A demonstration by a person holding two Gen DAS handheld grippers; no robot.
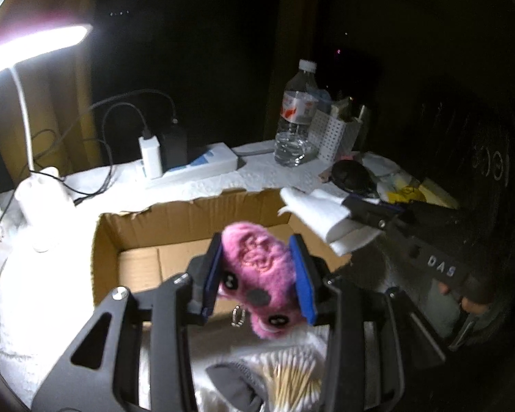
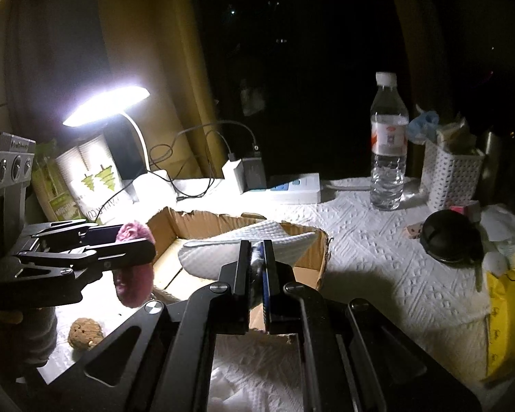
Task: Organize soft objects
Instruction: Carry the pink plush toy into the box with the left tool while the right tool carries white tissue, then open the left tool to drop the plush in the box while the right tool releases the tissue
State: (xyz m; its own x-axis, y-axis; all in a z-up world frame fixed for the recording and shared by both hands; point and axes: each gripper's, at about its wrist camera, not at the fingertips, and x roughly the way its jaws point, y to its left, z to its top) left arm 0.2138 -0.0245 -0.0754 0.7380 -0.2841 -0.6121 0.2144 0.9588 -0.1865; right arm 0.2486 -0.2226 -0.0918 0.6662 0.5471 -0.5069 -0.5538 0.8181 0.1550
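The left gripper (image 1: 257, 274) is gripping the plush (image 1: 257, 274): its blue fingers (image 1: 213, 274) are pressing on both flanks of the pink toy. The plush's long axis is running along the fingers, head end toward the wrist. It is hanging over the near edge of the box (image 1: 127, 226), whose open floor is lying just ahead of and below the fingertips. In the right wrist view the plush (image 2: 134, 267) is showing at the box's left side.

The right gripper (image 2: 256, 267) is clamping the tissue (image 2: 257, 240) with its fingers fully closed. The folded sheet is spreading forward and to both sides of the fingertips, its long axis lying across them, over the box (image 2: 321, 261). The box is sitting on the bench (image 2: 377, 240).

Judgement: both loads are reaching drop position. The tissue is lying further over the opening, so the right hand seems nearer to release; the left needs a short advance first.
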